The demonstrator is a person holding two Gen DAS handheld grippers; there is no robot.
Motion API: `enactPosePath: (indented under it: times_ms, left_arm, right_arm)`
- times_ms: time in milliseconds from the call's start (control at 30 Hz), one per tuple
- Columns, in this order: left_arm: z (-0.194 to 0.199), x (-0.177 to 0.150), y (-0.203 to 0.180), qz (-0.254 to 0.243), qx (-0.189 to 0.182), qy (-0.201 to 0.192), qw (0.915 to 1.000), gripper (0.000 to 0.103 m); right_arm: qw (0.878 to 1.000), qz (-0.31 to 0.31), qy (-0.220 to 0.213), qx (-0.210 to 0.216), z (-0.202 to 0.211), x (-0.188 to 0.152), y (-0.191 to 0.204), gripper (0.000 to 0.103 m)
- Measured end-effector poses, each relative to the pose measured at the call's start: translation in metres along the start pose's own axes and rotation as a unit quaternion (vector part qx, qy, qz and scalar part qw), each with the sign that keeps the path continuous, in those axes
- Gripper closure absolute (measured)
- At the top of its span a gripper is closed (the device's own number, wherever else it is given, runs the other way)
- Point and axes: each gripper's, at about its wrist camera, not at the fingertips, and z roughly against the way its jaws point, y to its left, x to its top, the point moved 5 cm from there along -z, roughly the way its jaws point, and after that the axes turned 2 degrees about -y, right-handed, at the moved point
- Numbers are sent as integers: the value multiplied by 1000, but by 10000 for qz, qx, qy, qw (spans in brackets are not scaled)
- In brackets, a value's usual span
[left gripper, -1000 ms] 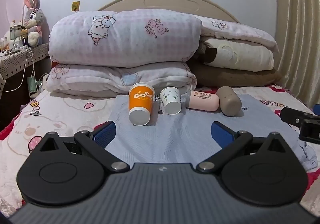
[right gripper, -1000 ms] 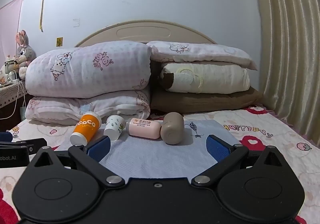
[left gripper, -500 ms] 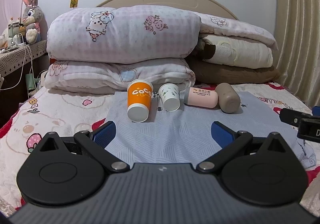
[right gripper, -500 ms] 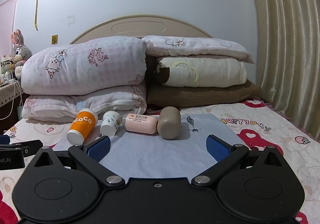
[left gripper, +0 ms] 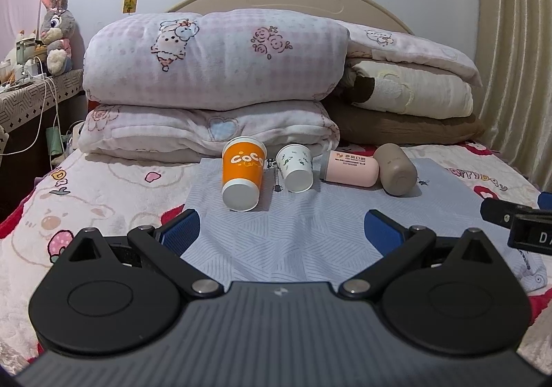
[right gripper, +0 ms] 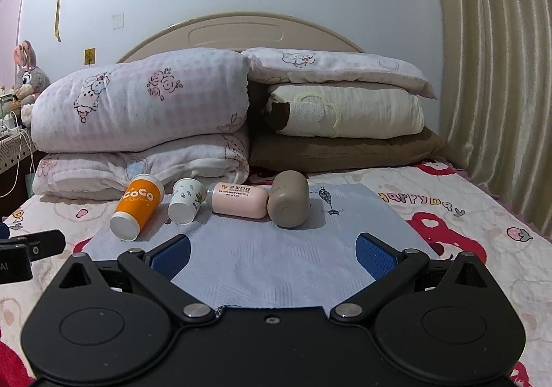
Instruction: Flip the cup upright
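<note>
Several cups lie on their sides in a row on a pale blue cloth [left gripper: 286, 235] on the bed. From the left: an orange "CoCo" paper cup [left gripper: 243, 176] [right gripper: 137, 207], a small white paper cup [left gripper: 296, 172] [right gripper: 186, 200], a pink bottle-cup [left gripper: 348, 168] [right gripper: 239, 199], and a taupe tumbler [left gripper: 396, 174] [right gripper: 289, 203]. Their bases point toward me. My left gripper [left gripper: 281, 231] is open and empty, well short of the orange cup. My right gripper [right gripper: 272, 252] is open and empty, short of the tumbler.
Folded quilts [left gripper: 214, 66] and pillows [right gripper: 345, 111] are stacked right behind the cups against the headboard. A curtain [right gripper: 500, 76] hangs on the right. A side table with cables and a plush rabbit [left gripper: 55, 25] stands at the left. Each gripper's tip shows at the other view's edge.
Both grippers have moved a little forward toward the cups, which look slightly larger. The cups have not moved. Both grippers stay open.
</note>
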Motion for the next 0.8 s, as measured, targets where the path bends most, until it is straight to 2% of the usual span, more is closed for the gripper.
enactPosePath:
  times_ms: [800]
  left_arm:
    - [0, 1, 7, 8, -17, 3, 10000, 0]
  right_arm:
    - [10000, -9, 44, -14, -3, -1, 0, 0]
